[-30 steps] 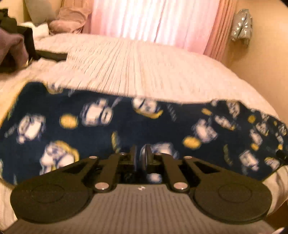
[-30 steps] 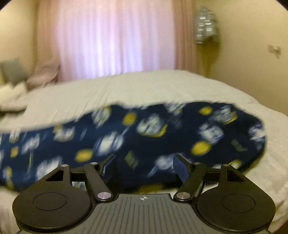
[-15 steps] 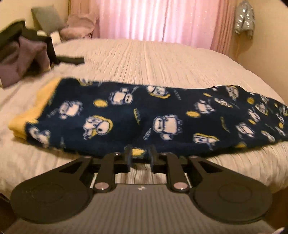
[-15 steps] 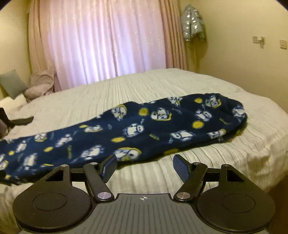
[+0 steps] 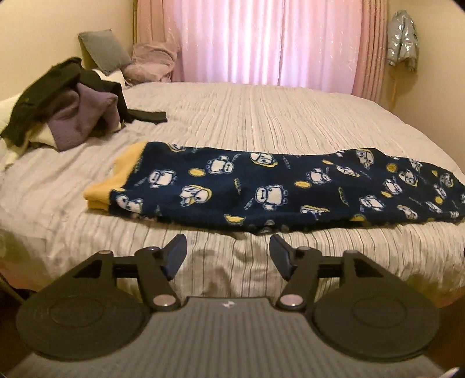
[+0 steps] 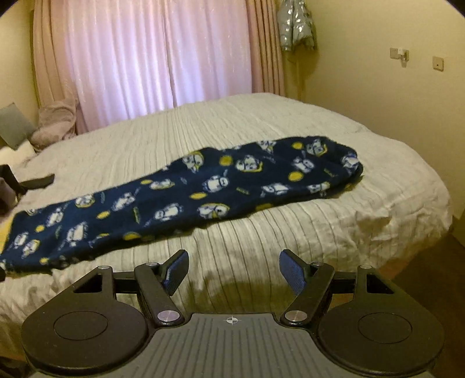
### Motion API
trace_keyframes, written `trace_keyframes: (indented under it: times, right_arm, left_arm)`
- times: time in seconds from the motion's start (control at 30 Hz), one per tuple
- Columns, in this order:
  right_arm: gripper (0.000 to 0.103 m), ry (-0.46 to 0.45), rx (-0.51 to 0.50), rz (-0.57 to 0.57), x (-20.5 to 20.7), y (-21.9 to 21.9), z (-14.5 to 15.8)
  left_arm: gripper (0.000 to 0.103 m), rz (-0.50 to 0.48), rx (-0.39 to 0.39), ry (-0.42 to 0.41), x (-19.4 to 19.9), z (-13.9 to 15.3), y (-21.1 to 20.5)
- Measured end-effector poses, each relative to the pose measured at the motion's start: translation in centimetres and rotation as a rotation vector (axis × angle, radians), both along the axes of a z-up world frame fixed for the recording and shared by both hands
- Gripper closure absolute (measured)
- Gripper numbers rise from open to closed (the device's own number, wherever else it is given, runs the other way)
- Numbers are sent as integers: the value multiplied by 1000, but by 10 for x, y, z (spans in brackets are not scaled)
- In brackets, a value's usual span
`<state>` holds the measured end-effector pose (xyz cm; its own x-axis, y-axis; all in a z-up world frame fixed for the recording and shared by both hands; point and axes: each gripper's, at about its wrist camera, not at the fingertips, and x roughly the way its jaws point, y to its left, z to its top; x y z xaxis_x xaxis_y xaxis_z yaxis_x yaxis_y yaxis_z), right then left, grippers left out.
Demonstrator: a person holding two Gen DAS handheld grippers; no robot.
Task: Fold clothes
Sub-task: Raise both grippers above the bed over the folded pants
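A navy fleece garment (image 5: 261, 192) printed with white and yellow cartoon figures lies folded into a long strip across the bed, with a yellow cuff (image 5: 116, 180) at its left end. From the right wrist the same garment (image 6: 186, 197) runs from lower left to upper right. My left gripper (image 5: 228, 254) hovers just short of the strip's near edge; its jaws are opening and nothing is between them. My right gripper (image 6: 232, 272) stands open and bare, back from the garment over the striped bedspread (image 6: 261, 232).
A heap of dark and mauve clothes (image 5: 66, 110) sits at the bed's far left, with a grey pillow (image 5: 103, 49) and a pink bundle (image 5: 151, 62) behind it. Pink curtains (image 5: 261, 40) hang at the back. A silver jacket (image 6: 296, 23) hangs on the right wall. The bed's edge (image 6: 421, 232) drops off to the right.
Both grippers have pulled back and up from the garment, which now lies flat on the bed. The left gripper let go of the fabric and opened; the right stayed open.
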<state>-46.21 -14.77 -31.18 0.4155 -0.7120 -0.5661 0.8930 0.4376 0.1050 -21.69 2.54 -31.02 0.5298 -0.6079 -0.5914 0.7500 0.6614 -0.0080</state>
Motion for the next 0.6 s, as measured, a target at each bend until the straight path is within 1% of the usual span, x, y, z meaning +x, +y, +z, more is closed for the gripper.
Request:
trace_keyframes:
  times: [0.17, 0.37, 0.6]
  right_arm:
    - [30, -4, -25, -9, -11, 12, 8]
    - [30, -9, -32, -41, -27, 18, 13]
    - [30, -15, -45, -42, -38, 26, 18]
  left_arm:
    - [44, -26, 1, -11, -15, 2, 10]
    - [43, -57, -10, -29, -30, 8, 13]
    - [42, -84, -20, -45, -42, 13, 17]
